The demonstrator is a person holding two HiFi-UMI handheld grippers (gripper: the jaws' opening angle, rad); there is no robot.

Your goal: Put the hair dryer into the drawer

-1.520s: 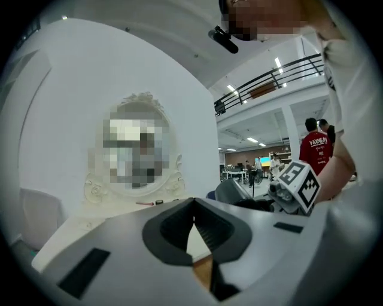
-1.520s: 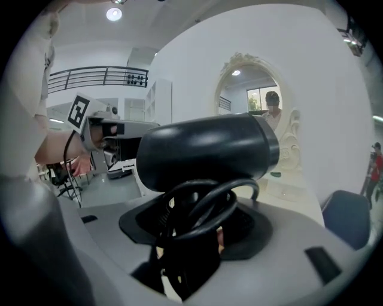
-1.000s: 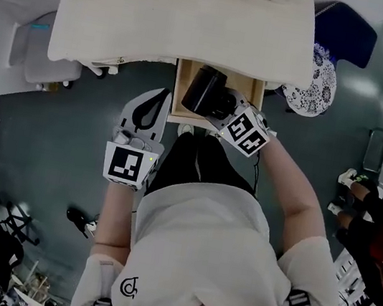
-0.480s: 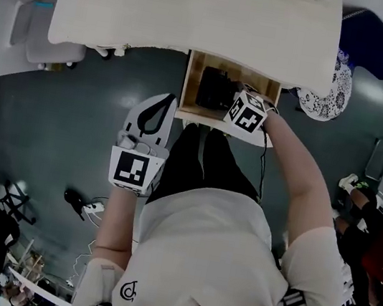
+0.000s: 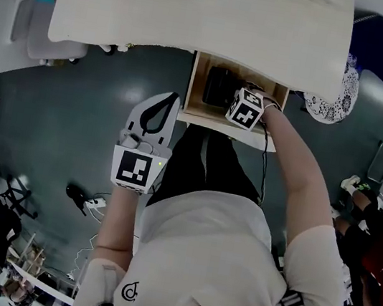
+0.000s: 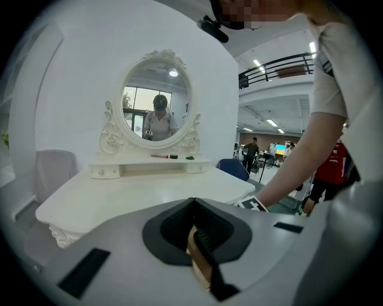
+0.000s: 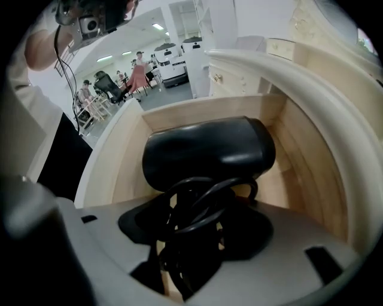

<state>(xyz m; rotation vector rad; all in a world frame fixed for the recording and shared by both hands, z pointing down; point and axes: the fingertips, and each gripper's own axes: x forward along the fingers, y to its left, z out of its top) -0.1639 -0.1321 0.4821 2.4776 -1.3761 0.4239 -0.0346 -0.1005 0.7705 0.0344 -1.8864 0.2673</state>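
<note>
- One black hair dryer [image 7: 206,152] is seen inside the open wooden drawer [image 7: 302,149], with its barrel lying crosswise.
- Its handle, wound with black cord [image 7: 197,206], is clenched between the jaws of the right tool [image 7: 200,224], which is pointed steeply down into the drawer.
- The drawer is pulled out from under the pale worktop [image 5: 202,5].
- The left tool [image 5: 165,101] is held just left of the drawer, with its jaws closed together on nothing.
- An oval mirror [image 6: 157,107] is set at the worktop's back.
</note>
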